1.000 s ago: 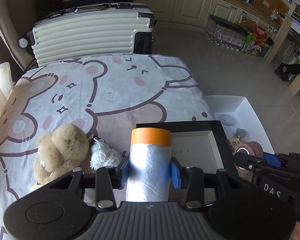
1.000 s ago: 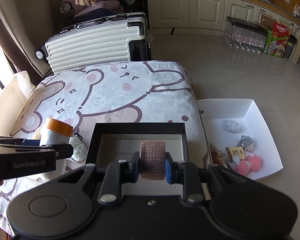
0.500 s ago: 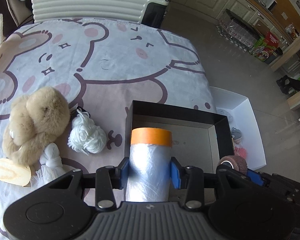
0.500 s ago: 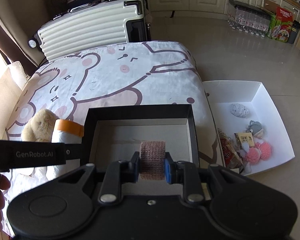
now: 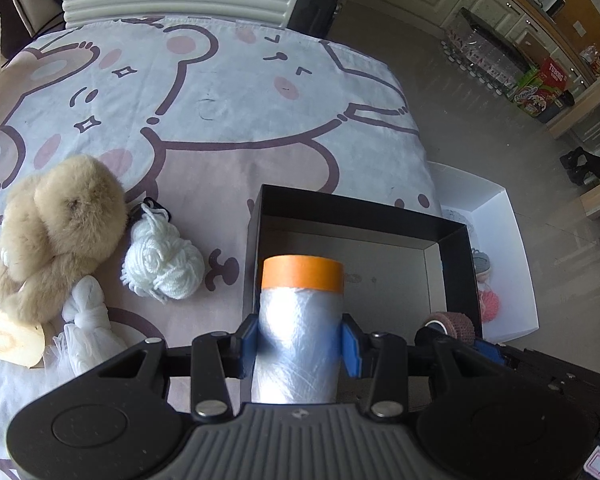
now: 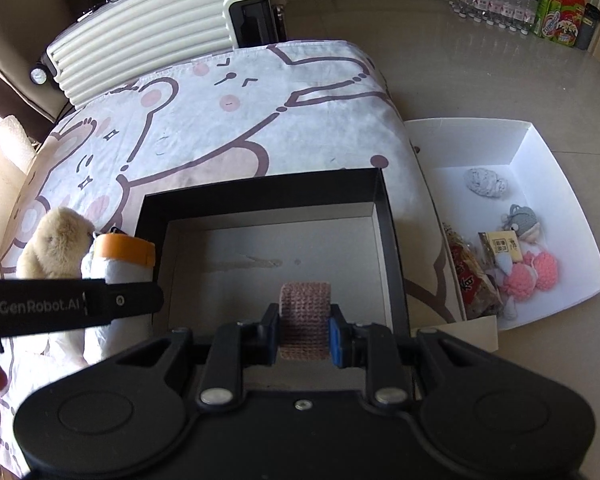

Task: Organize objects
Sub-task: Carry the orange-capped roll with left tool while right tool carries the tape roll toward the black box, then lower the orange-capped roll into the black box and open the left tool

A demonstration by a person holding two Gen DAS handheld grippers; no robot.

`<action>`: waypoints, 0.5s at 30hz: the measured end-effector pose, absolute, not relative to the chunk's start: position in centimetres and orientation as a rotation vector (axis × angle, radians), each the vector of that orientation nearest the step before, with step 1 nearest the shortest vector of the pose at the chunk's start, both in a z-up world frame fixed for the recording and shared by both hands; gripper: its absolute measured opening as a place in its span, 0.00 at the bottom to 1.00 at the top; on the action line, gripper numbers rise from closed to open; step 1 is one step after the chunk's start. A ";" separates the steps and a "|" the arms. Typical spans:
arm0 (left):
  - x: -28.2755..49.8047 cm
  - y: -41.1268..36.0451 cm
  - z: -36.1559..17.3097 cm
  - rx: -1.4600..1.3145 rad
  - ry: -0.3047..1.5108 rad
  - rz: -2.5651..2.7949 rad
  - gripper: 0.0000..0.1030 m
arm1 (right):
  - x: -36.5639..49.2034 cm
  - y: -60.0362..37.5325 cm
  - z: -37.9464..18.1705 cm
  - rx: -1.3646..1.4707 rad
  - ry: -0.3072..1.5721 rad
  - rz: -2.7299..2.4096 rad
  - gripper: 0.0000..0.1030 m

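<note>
Item 1. Our left gripper (image 5: 300, 344) is clamped on a roll of clear plastic film with an orange band (image 5: 300, 320), blue pads pressed to both flanks. In the left wrist view the roll stands at 6 o'clock, its orange end over the near-left corner of the black box (image 5: 360, 210).

Item 2. Our right gripper (image 6: 303, 328) is clamped on a pinkish-brown roll of woven bandage (image 6: 304, 320), held over the near part of the box floor, at 6 o'clock in the right wrist view.

Item 3. Black box, open, on the cartoon bedsheet (image 5: 220, 92). Its grey floor shows nothing lying in it; neither roll has been let go.

Item 4. On the sheet, at 9 o'clock of the left wrist view: tan plush toy (image 5: 56, 232), white yarn bundle (image 5: 160, 264) just beside it, knotted white cloth (image 5: 86, 312), and a pale wooden piece (image 5: 8, 338) at the edge.

Item 5. White tray (image 6: 536, 140) on the floor at 3 o'clock of the right wrist view, holding small things: a grey wad (image 6: 485, 183), a grey knitted figure (image 6: 523, 220), pink pompoms (image 6: 534, 276), a packet (image 6: 470, 276).

Assessment. We judge the sorting early: two rolls are poised for the box, none yet placed there, and four things on the sheet are left. Whether the tray's contents count as sorted we cannot tell.
</note>
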State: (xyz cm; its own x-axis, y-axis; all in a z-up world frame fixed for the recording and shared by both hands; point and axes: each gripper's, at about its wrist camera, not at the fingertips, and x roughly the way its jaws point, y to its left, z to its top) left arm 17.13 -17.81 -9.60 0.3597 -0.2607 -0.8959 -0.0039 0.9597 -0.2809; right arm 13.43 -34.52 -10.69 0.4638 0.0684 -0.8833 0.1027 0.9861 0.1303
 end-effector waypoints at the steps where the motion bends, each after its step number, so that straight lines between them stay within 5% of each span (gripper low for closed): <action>1: 17.0 -17.9 -9.6 -0.254 1.197 -0.172 0.42 | 13.5 -34.5 -10.7 0.174 1.089 -0.021 0.24; 15: 16.3 -18.9 -10.8 -0.223 1.236 -0.156 0.43 | 13.3 -34.6 -10.8 0.188 1.103 -0.015 0.24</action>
